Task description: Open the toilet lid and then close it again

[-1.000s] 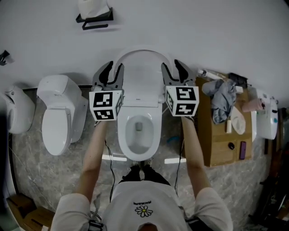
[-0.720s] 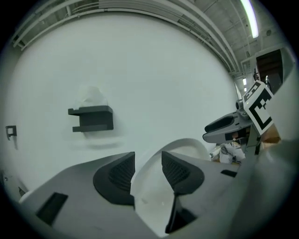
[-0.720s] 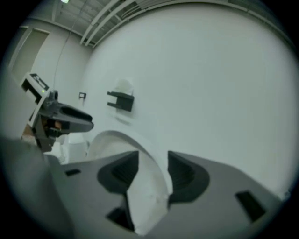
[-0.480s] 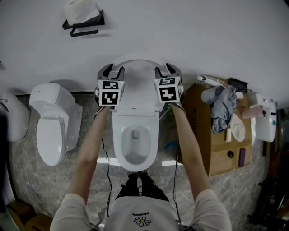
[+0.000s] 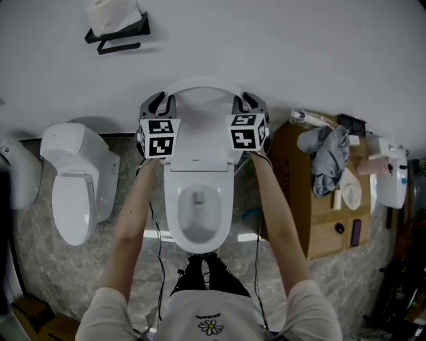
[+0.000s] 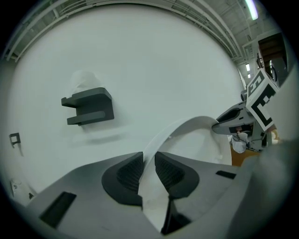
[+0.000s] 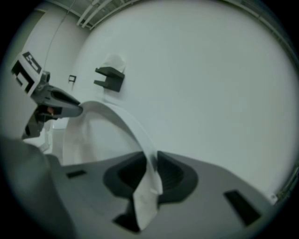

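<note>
head: from above, steeply down | gripper views: close, facing wall (image 6: 163, 60) | shared: toilet lid (image 5: 203, 116)

Head view's evenly lit, soft and flat: the white wall (image 5: 279, 53) is bright with no hard glare, just a faint shadow beneath the wall bracket (image 5: 116, 32). Straight lines bow toward the edges and the corners darken. Over to the left gripper view: full fisheye, black corners, a ceiling strip light (image 6: 252, 9) blazing at top right, a soft shadow smeared under the bracket. Right gripper view is dimmer and hazier. The toilet lid (image 7: 145, 198) up close goes soft, out of focus, and the left edge sinks into murk.
</note>
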Available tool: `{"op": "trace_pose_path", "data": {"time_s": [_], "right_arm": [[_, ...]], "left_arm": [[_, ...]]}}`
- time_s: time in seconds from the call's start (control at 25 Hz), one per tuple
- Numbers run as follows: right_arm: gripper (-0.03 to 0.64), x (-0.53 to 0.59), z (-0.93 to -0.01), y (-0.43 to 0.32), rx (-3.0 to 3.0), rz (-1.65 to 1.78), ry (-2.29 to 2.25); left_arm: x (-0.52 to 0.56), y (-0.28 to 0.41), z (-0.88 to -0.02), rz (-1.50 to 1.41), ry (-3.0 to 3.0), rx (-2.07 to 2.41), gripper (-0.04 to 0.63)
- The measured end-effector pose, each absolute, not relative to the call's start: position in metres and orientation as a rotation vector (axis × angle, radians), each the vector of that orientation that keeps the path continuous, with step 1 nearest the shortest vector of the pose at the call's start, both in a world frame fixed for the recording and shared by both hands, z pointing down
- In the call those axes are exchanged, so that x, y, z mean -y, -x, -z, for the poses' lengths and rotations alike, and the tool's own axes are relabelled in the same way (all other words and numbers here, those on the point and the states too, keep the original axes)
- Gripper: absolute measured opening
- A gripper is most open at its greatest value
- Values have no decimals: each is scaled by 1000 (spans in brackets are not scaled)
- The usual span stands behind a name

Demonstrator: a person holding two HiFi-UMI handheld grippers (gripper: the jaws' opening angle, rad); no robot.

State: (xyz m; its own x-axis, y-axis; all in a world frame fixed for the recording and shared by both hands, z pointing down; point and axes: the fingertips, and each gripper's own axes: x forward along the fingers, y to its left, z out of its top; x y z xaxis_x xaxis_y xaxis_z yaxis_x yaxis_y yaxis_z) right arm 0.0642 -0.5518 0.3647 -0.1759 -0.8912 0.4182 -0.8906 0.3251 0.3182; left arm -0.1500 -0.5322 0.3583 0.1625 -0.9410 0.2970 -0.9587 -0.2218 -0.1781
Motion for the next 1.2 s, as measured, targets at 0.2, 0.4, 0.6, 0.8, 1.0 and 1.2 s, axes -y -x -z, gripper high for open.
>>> {"op": "trace_pose_path", "data": {"time_s": [0.2, 0.4, 0.6, 0.8, 1.0, 1.2], "right_arm": [[87, 549, -363, -63, 2078, 0, -1551], [87, 543, -363, -65, 2078, -1, -1577], [83, 529, -360, -66, 2075, 33, -1596], [83, 506, -359, -68, 2067, 42, -1606], [83, 479, -358, -69, 2080, 36, -1605], [86, 447, -361, -73, 2091, 47, -1619]], "left_arm": [[529, 150, -354, -500, -2353, 1927, 101], [522, 148, -350, -468, -2368, 1903, 101], [507, 148, -348, -447, -2382, 1896, 101], [483, 146, -346, -442, -2408, 1876, 101], [454, 144, -344, -456, -2418, 1867, 101], [424, 140, -346, -456, -2432, 1862, 103]]}}
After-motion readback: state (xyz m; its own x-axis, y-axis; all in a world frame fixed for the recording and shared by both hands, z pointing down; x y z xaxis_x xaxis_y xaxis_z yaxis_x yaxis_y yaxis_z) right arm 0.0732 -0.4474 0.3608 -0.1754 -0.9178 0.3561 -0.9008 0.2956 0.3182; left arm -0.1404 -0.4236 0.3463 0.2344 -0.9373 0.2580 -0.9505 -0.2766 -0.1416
